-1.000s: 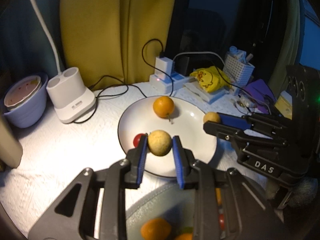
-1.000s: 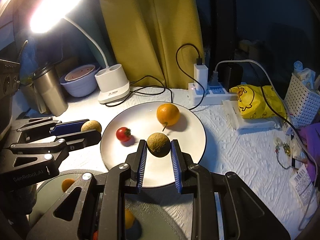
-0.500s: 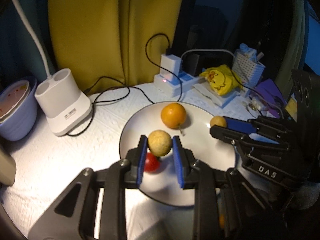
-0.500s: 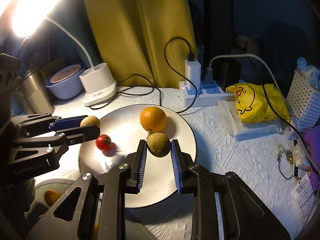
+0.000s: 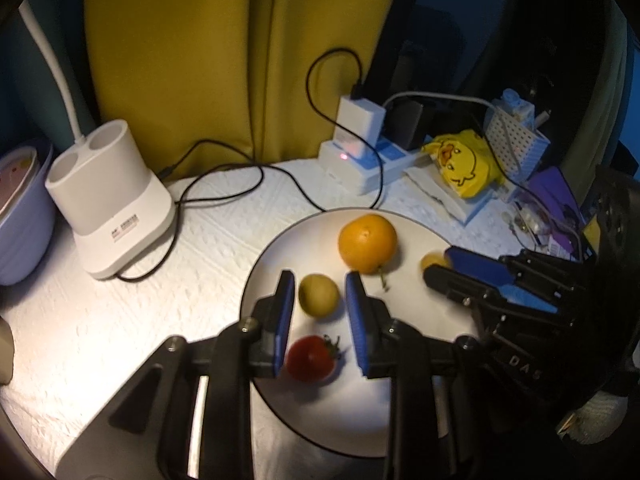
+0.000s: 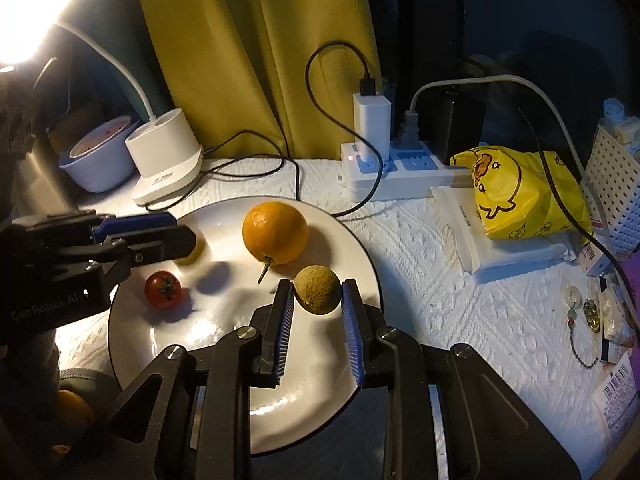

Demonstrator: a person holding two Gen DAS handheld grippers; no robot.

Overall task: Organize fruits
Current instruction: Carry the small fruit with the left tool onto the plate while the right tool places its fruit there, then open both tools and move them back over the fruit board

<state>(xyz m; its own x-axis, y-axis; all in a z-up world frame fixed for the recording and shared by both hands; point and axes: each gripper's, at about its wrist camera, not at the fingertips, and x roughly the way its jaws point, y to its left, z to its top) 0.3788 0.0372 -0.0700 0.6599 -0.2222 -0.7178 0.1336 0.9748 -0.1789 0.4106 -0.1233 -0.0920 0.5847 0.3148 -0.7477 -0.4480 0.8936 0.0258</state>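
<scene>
Left tongs [image 5: 319, 294] spread beside yellow fruit [image 5: 319, 294]; right tongs [image 6: 317, 294] pinching brownish fruit [image 6: 317, 289]; tomato [image 5: 311, 358] blurred

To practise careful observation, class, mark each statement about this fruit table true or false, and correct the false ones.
1. An orange sits on the white plate. True.
2. The tomato lies on the cloth, off the plate. False: it rests on the plate.
3. The right gripper has a brownish round fruit between its fingers. True.
4. The desk lamp is switched off. False: its head glows brightly.
5. The yellow duck bag stands on the plate. False: it lies on the cloth to the right of the plate.
</scene>
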